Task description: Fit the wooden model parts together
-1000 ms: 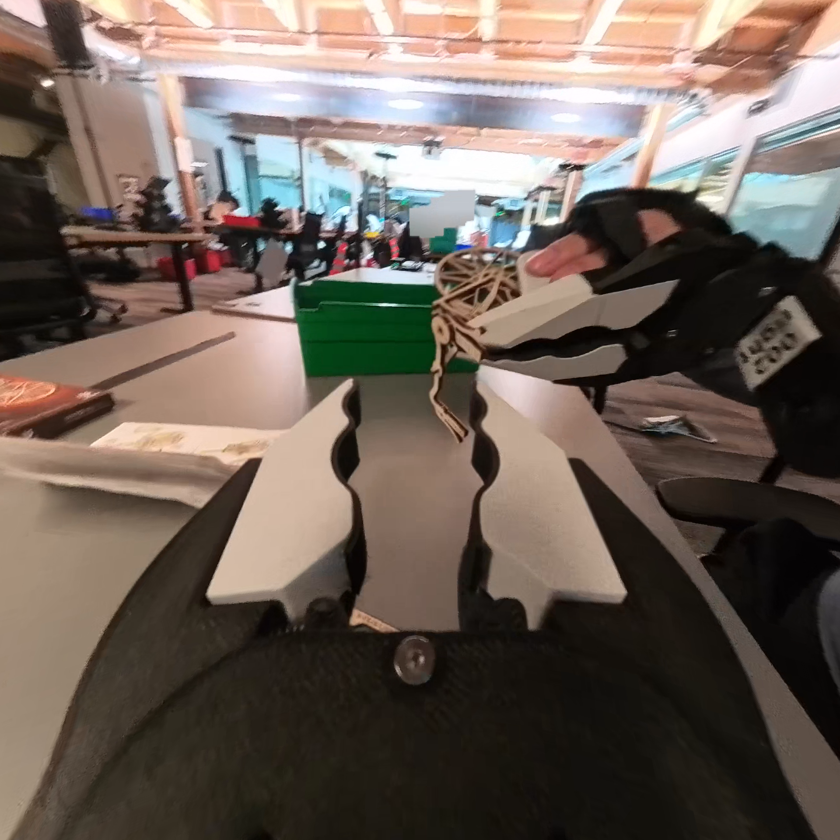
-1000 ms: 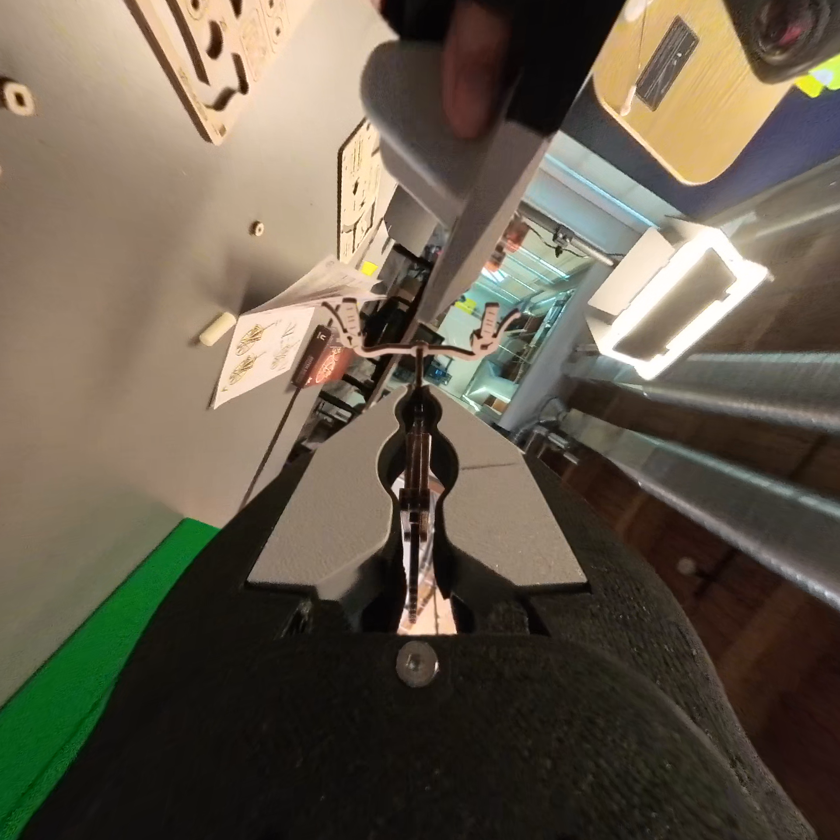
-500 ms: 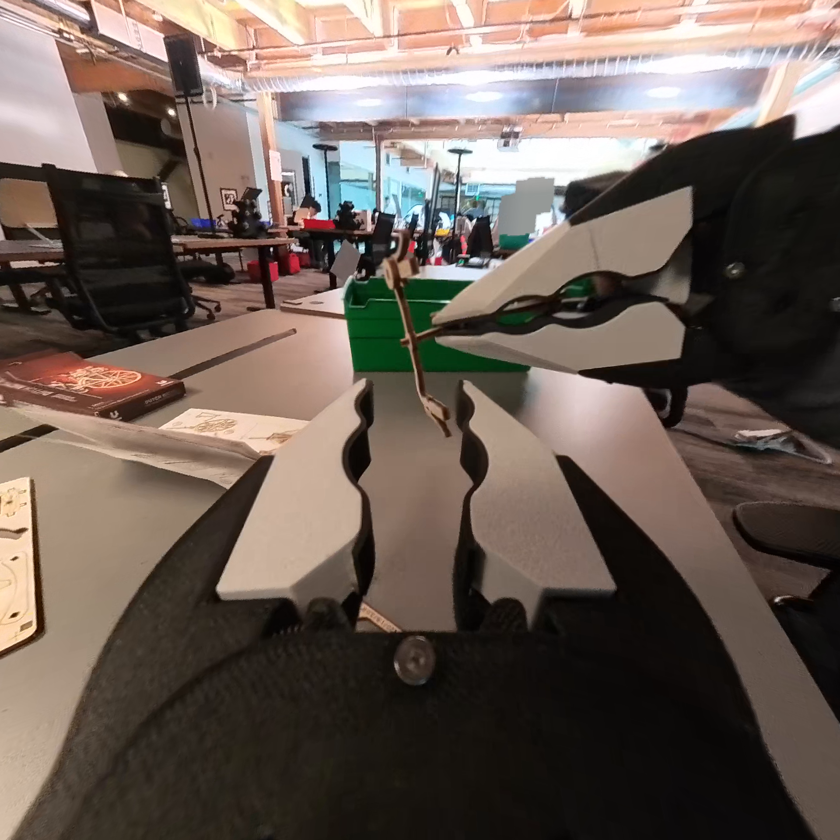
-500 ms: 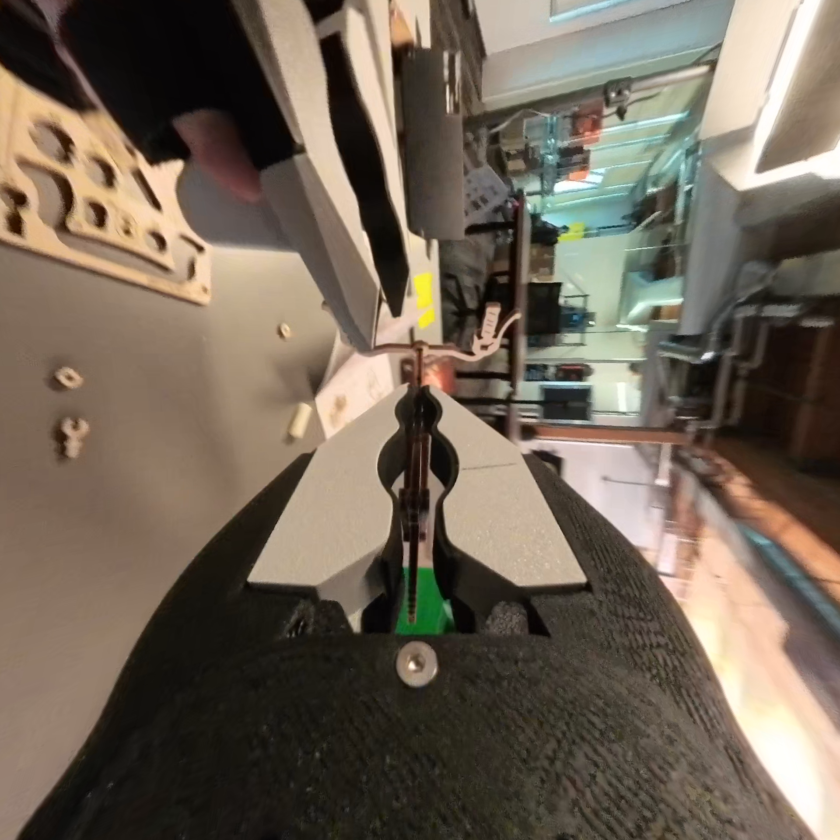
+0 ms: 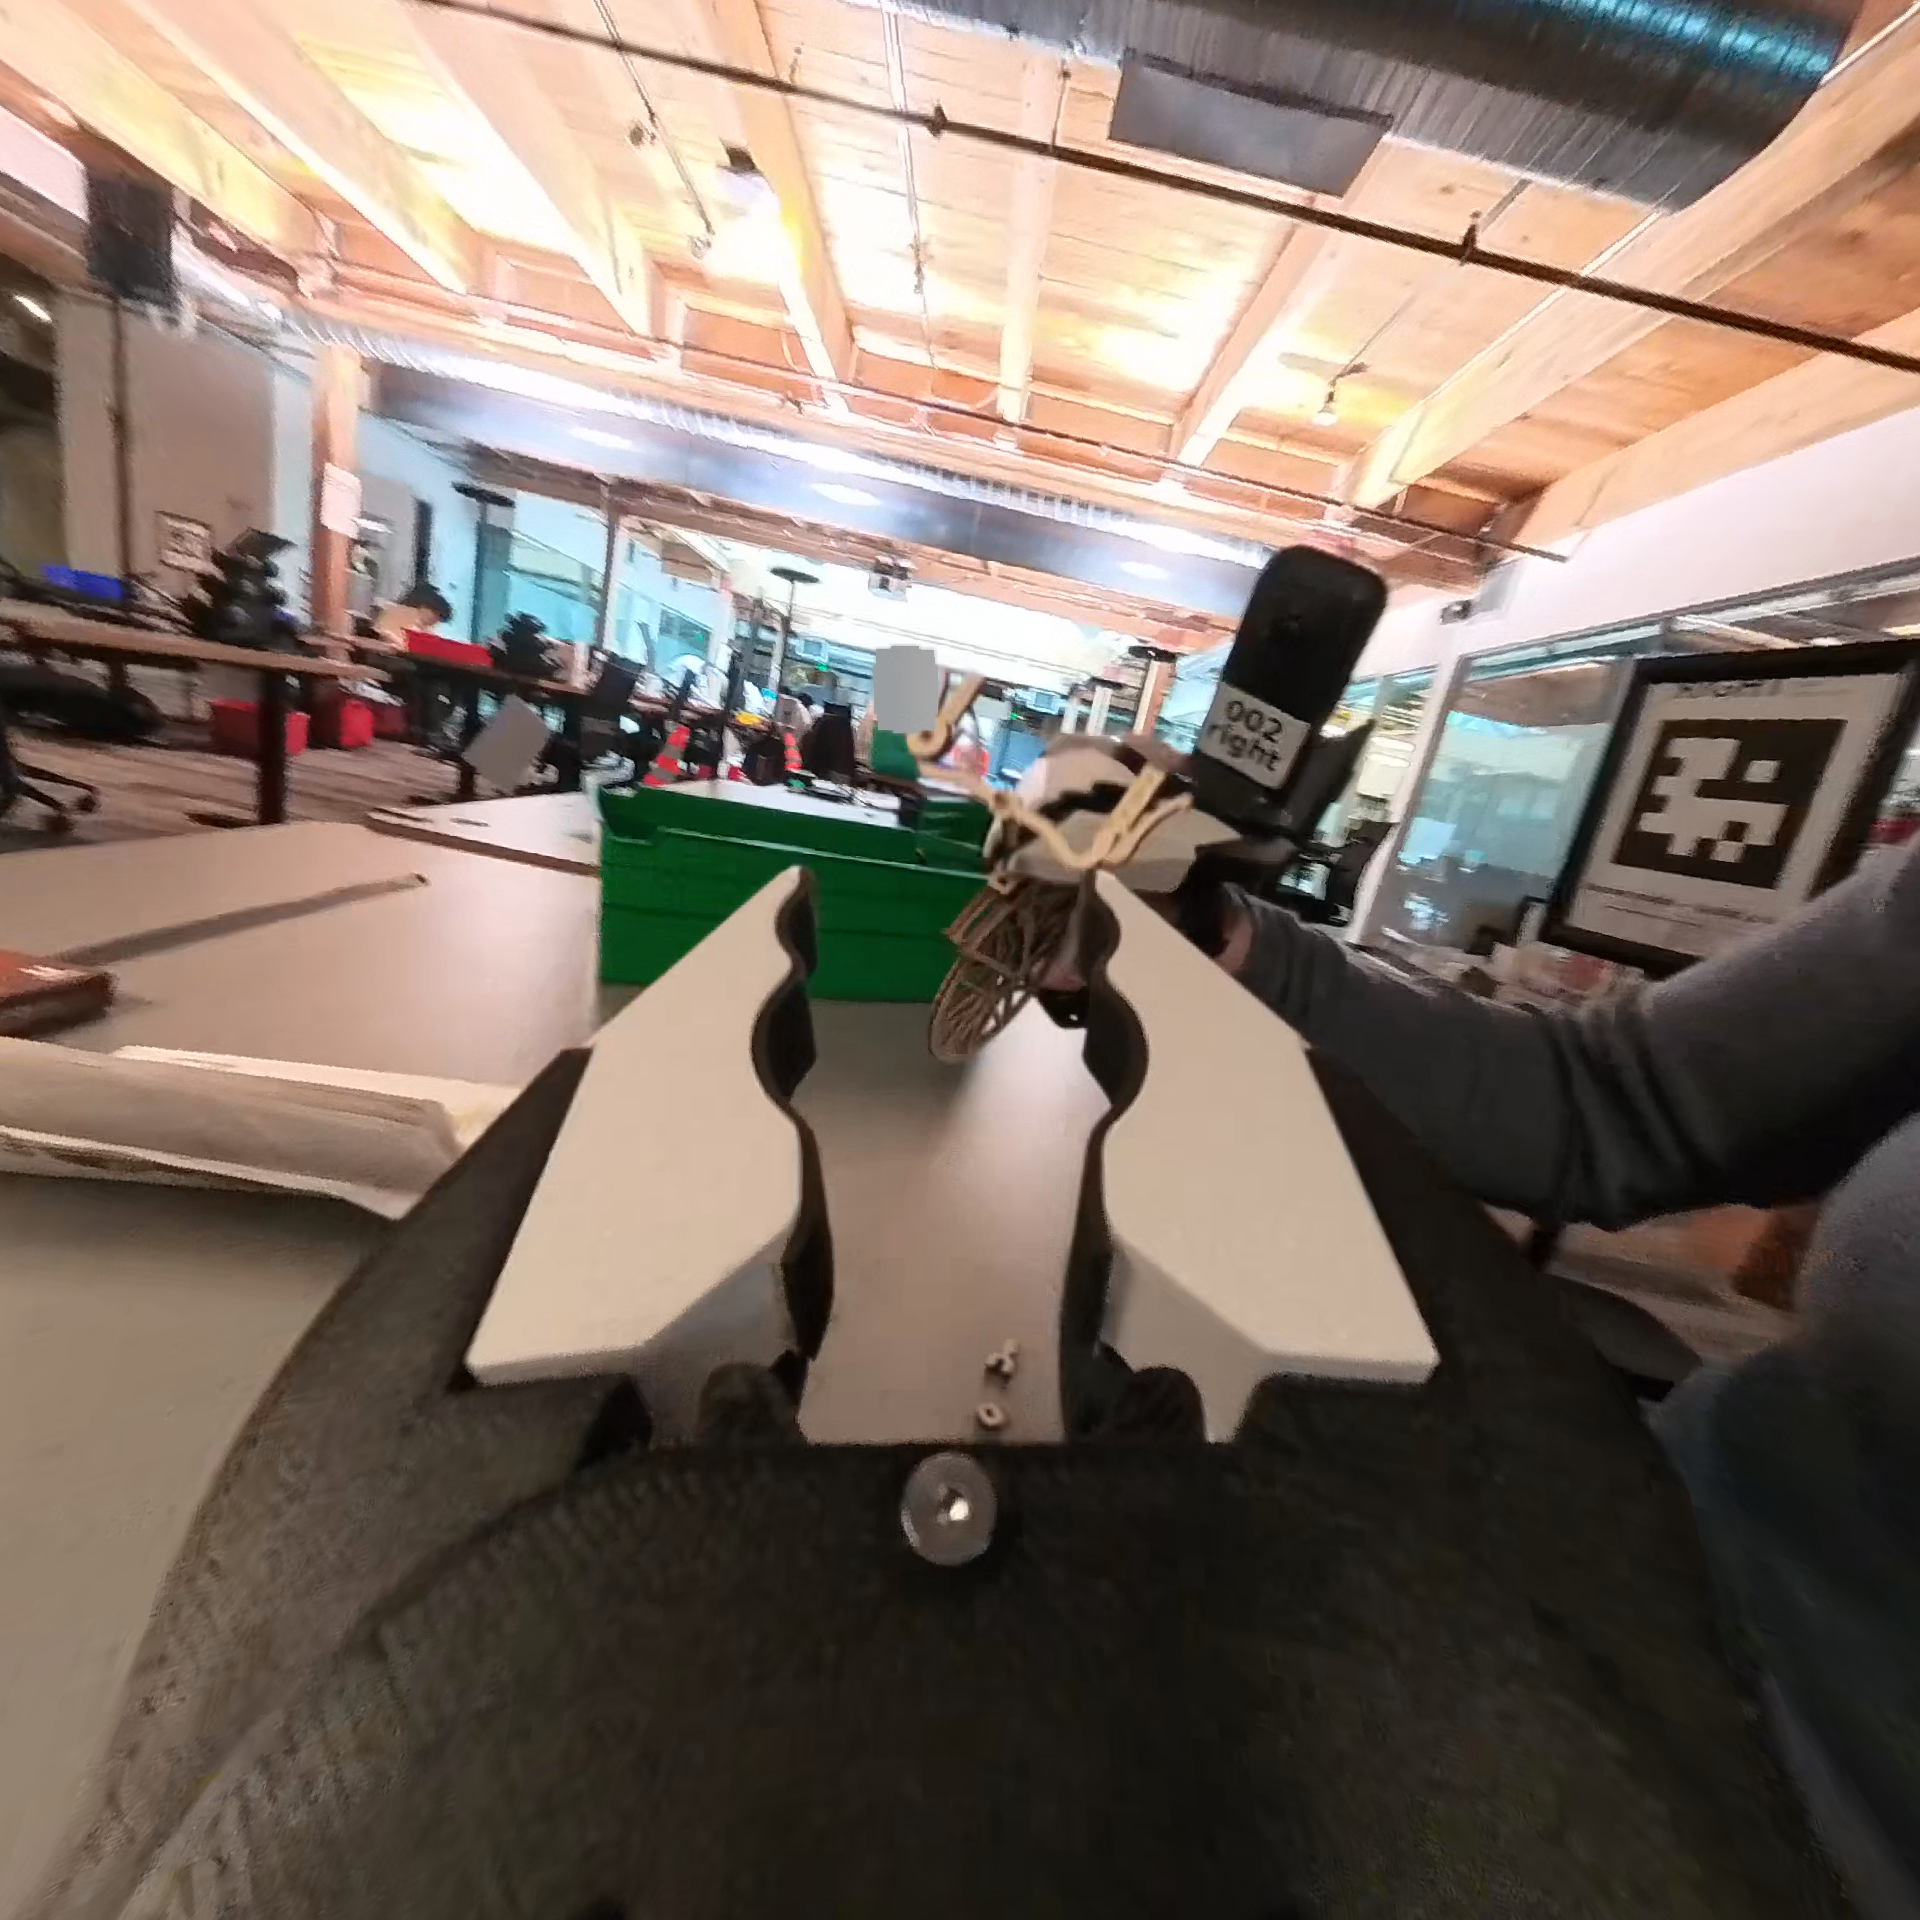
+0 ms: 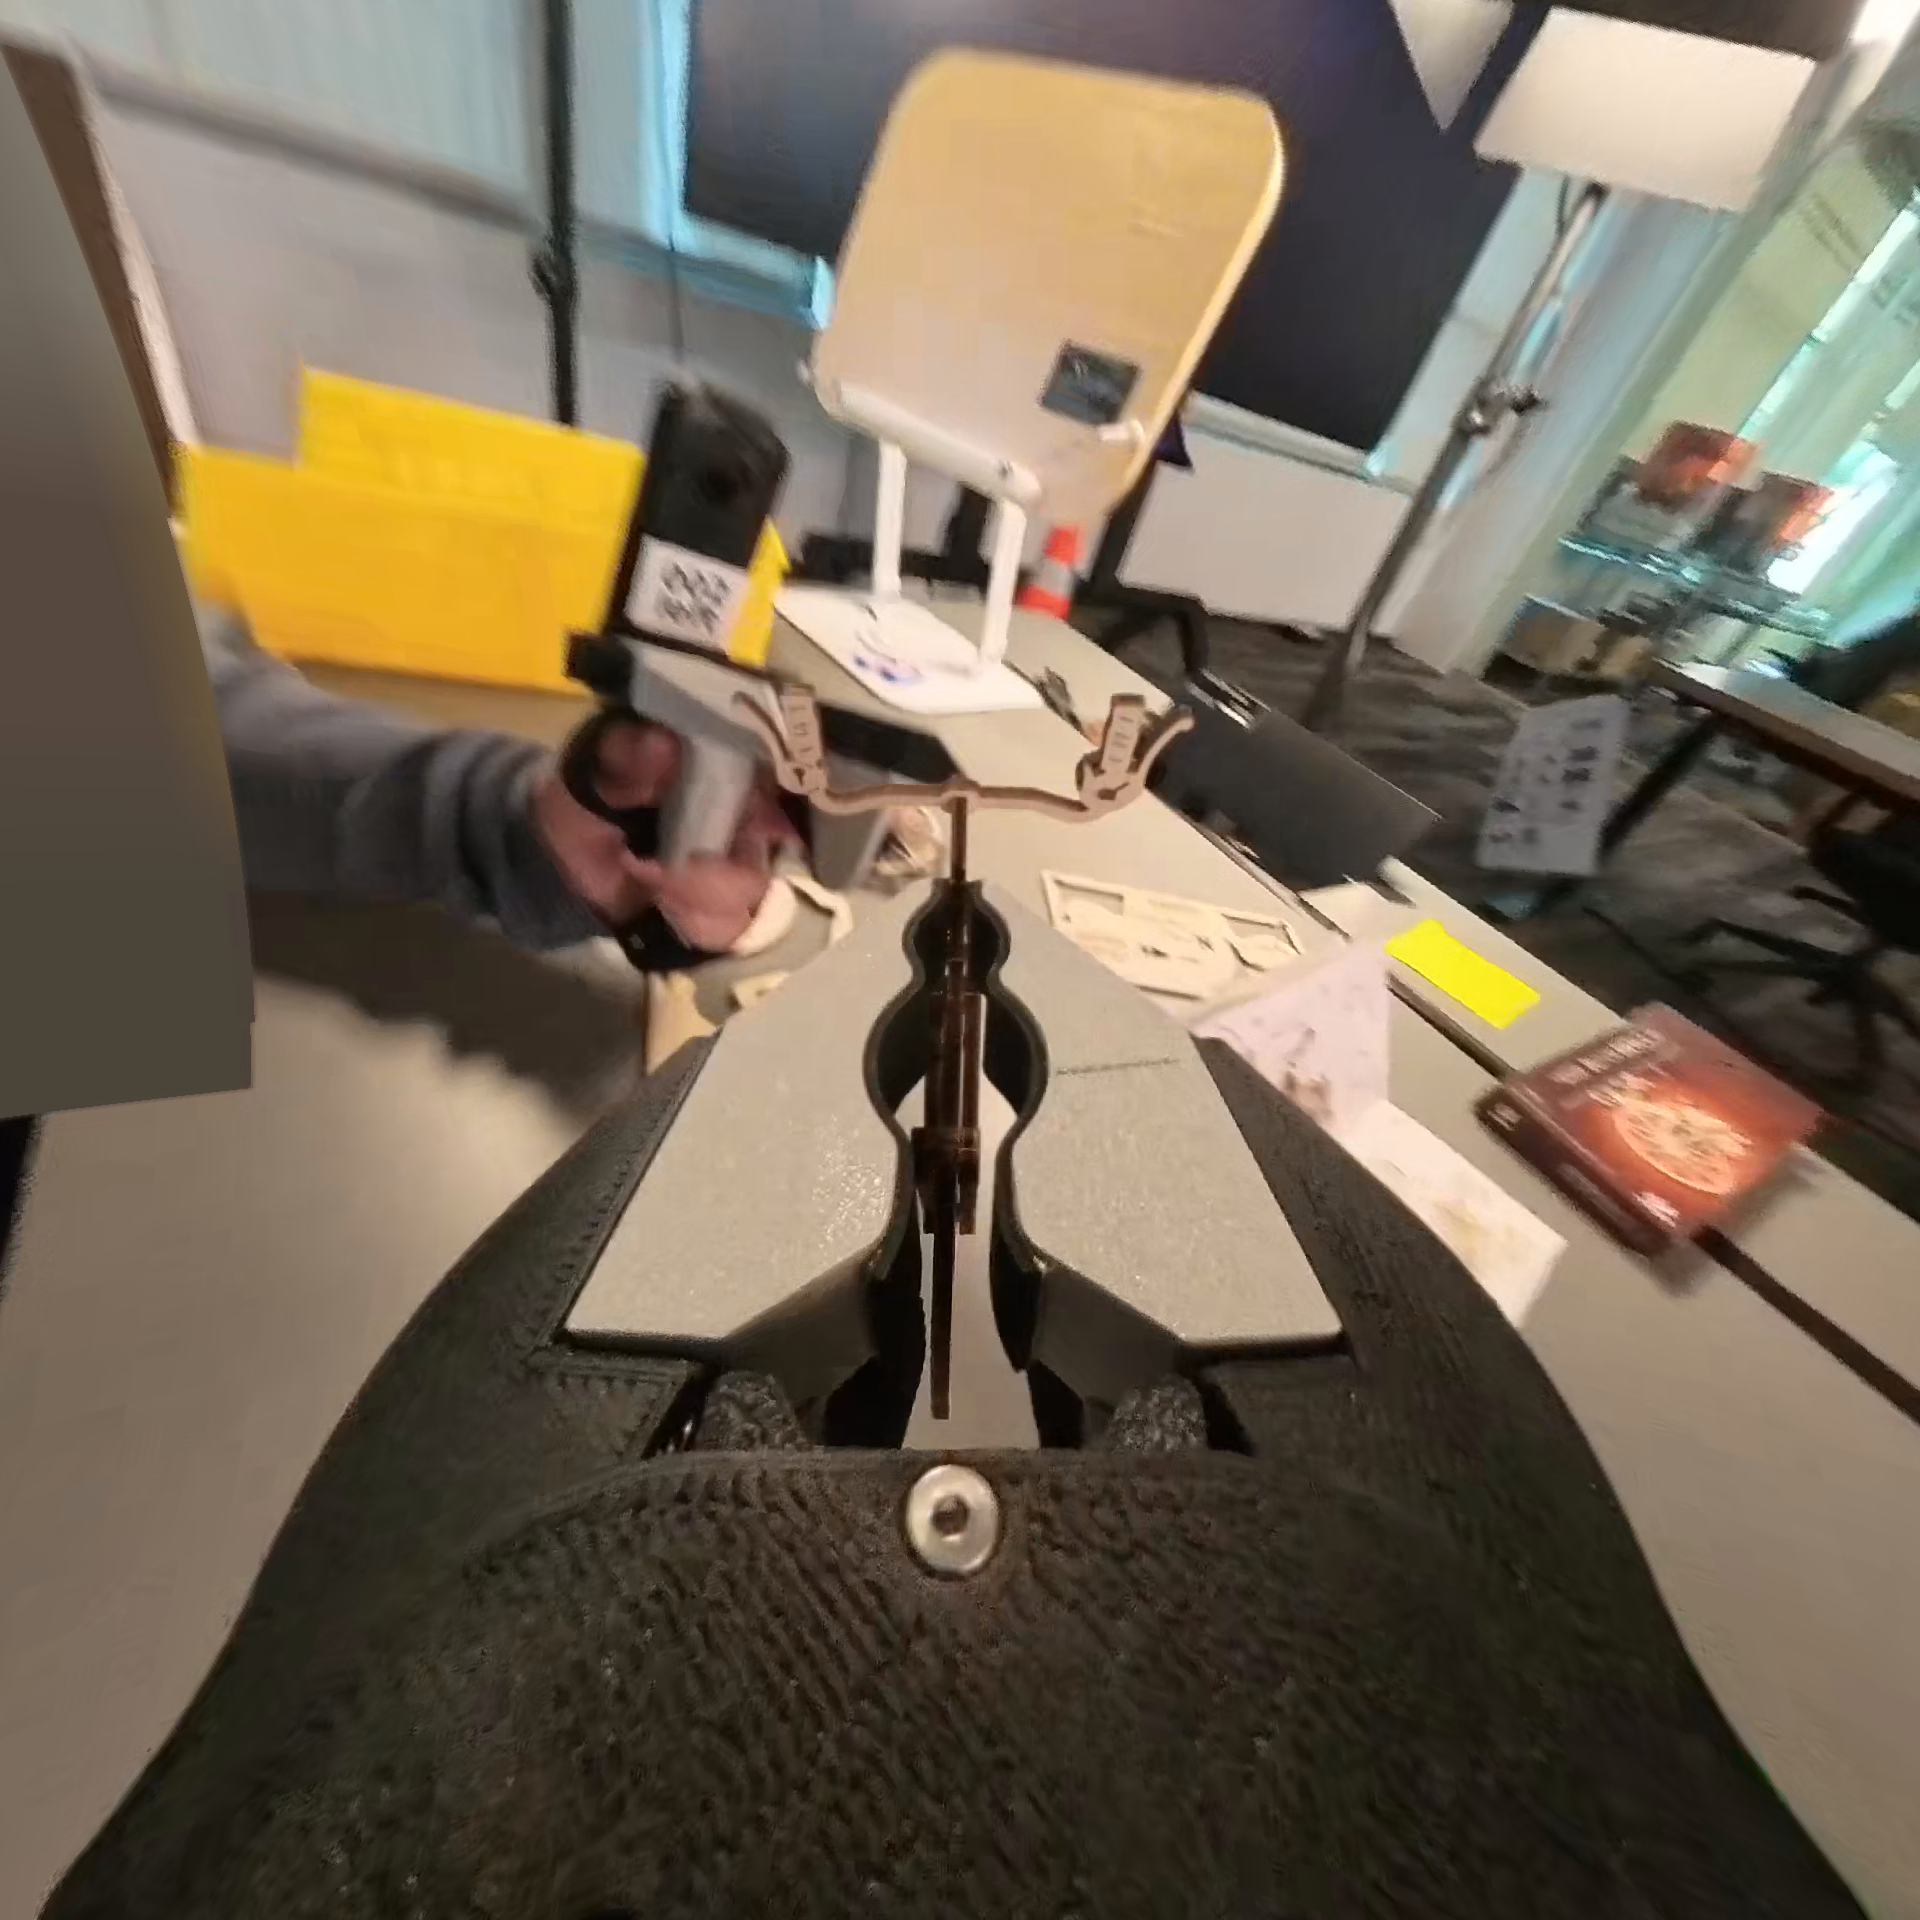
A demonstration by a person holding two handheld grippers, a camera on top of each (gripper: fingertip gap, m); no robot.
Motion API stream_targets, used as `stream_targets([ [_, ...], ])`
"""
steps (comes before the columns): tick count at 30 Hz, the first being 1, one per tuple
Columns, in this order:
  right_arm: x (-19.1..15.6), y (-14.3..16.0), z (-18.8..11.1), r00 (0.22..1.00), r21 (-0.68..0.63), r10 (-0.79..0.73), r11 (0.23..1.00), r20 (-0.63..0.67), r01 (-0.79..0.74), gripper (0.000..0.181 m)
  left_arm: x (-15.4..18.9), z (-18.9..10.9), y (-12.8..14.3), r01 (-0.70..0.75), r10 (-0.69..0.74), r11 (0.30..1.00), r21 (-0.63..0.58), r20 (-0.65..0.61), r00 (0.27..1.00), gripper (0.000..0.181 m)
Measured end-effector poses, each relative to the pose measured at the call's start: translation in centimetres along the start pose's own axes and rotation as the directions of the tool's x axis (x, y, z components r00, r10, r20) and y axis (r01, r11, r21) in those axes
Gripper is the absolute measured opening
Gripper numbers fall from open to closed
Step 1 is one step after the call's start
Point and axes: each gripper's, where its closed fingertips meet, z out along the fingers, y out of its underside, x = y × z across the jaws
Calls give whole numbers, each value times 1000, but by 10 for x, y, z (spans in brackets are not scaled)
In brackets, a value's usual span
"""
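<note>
My right gripper (image 6: 956, 894) is shut on a flat wooden bike model, gripped edge-on between its fingers. The model's handlebar (image 6: 956, 795) sticks out past the fingertips. In the left wrist view the right gripper (image 5: 1091, 831) faces me, and the model's spoked wheel (image 5: 987, 987) hangs below it, just above the grey table (image 5: 364, 966). My left gripper (image 5: 951, 914) is open and empty. The wheel sits just beyond its right fingertip. The left gripper also shows in the right wrist view (image 6: 873, 758), held by a hand.
Stacked green bins (image 5: 727, 894) stand behind the model. A dark red box (image 6: 1652, 1132), paper sheets (image 6: 1340, 1029), a cut-out wooden sheet (image 6: 1174, 925) and a yellow note (image 6: 1460, 971) lie on the table. Two small wooden bits (image 5: 1000, 1361) lie between my left fingers. One gripper's finger ends stand about 6 centimetres off the other's.
The right gripper has turned from sideways to upright and pulled back with the model, whose lower end has come out from between the left fingers. The left gripper stays open.
</note>
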Motion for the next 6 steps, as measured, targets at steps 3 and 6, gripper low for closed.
stream_targets([
  [3,-9,-11,0,989,128,107,984,102,-120,0,6,7,15,33,-35,998,-61,-38,999,49],
  [6,-18,-16,2,958,207,186,951,216,-231,0,10,11,25,32,-37,995,-98,-52,998,47],
])
